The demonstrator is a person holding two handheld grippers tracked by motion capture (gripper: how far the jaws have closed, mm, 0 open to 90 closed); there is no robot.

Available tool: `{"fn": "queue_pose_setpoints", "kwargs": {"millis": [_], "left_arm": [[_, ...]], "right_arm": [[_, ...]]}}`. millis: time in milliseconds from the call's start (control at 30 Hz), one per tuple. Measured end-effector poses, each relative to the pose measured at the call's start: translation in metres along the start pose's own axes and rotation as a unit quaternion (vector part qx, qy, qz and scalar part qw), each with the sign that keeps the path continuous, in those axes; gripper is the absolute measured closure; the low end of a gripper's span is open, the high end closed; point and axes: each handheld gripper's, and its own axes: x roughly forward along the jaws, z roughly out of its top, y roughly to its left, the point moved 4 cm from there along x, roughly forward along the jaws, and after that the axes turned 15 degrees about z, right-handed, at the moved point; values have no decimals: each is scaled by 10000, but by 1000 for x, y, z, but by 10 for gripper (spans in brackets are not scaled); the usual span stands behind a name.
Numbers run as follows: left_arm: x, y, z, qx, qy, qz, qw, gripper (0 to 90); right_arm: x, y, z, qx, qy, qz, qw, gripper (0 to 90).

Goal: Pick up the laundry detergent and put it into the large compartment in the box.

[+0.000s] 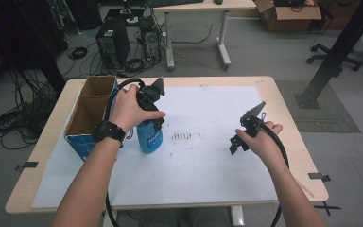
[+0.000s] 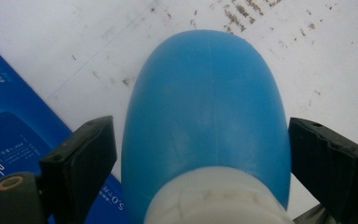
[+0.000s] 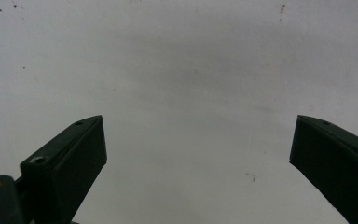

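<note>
A blue plastic bottle (image 1: pixel 150 139) with a white collar stands upright on the white paper sheet (image 1: pixel 208 161), just right of the box. My left gripper (image 1: pixel 152 124) comes down over its top. In the left gripper view the bottle (image 2: pixel 205 102) sits between the two black jaws of my left gripper (image 2: pixel 203 154); a thin gap shows at the left pad, and the right pad is at the bottle's edge. My right gripper (image 1: pixel 237 144) hovers over bare paper at the right, held in a hand. In its own view, my right gripper (image 3: pixel 198 154) stands wide open with nothing between its jaws.
An open-topped cardboard box with blue sides (image 1: pixel 89 113) stands at the table's left, close beside the bottle; its blue wall (image 2: pixel 9 140) shows in the left gripper view. Brown specks (image 1: pixel 182 136) mark the paper at mid-table. Cables trail from both grippers.
</note>
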Motion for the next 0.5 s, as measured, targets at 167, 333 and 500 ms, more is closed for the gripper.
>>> {"fn": "queue_pose_setpoints", "kwargs": {"millis": [167,333,500], "left_arm": [[0,1,-1,-1,18,16,10000,118],[0,1,-1,13,22,41,10000,151],[-1,2,-2,34,31,54,10000,161]], "right_arm": [[1,0,0,-1,17,11,10000,38],[1,1,0,-15,32,1,10000,39],[1,2,0,-9,29,2,10000,39]]}}
